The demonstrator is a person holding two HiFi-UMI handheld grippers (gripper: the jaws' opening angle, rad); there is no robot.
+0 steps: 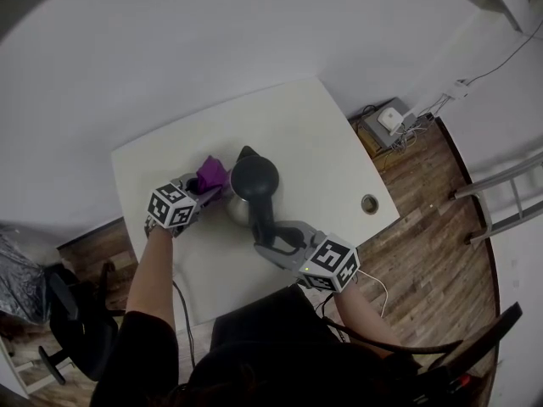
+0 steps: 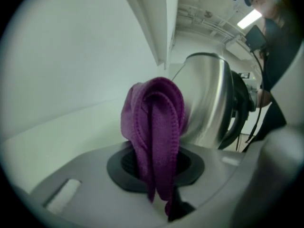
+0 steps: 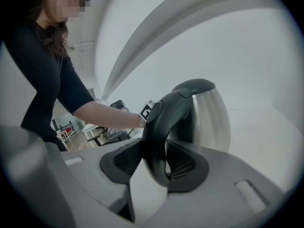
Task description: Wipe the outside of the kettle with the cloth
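Nearest my head camera are my own dark-sleeved arms, one reaching to each gripper. At about nine o'clock from the kettle (image 1: 253, 179), my left gripper (image 2: 156, 165) has its jaws drawn narrow and pinched on a fold of the purple cloth (image 2: 154, 122), which bunches up above the pads. The cloth sits at the kettle's ten o'clock, just beside its steel wall; I cannot tell whether the two touch. The kettle stands upright near the middle of the white table (image 1: 322, 142), black lid on top, with its black handle (image 3: 159, 137) running toward six o'clock. My right gripper (image 3: 159, 167) comes in from five o'clock, its jaws partway apart and clamped on either side of that handle. At the kettle's three o'clock a round cable hole (image 1: 369, 203) sits near the table edge, with wooden floor (image 1: 424, 253) beyond it.
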